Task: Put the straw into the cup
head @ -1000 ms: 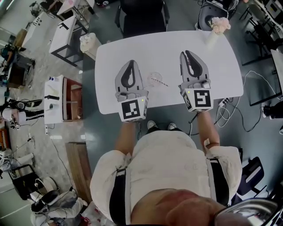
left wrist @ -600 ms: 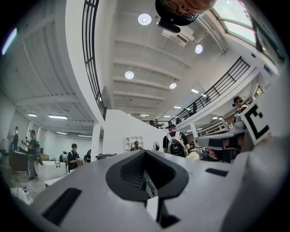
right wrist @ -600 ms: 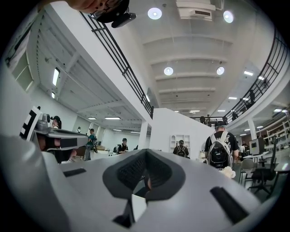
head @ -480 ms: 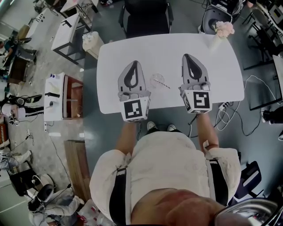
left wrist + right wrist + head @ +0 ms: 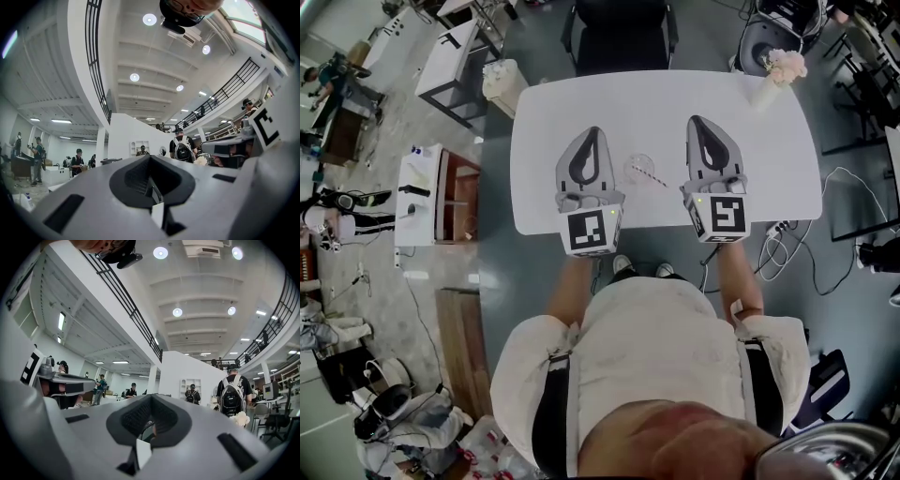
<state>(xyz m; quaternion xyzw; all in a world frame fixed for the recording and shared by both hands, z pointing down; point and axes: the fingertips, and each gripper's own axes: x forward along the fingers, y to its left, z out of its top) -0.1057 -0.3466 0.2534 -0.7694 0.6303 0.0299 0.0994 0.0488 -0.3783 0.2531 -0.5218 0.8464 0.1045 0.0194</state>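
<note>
Red-and-white straw [image 5: 649,175] lies between left hand-held gripper [image 5: 591,134] and right hand-held gripper [image 5: 698,123].

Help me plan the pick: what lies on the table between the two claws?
The head view shows a clear cup and a striped straw beside it on the white table, between the left claw and the right claw.

Lit brightly by round ceiling lamps [image 5: 149,19] high above the white table [image 5: 769,141], blown out to glare. Bowed into fisheye curves away from the table, blackened at gripper-view corners, blurred nearest the lenses.
</note>
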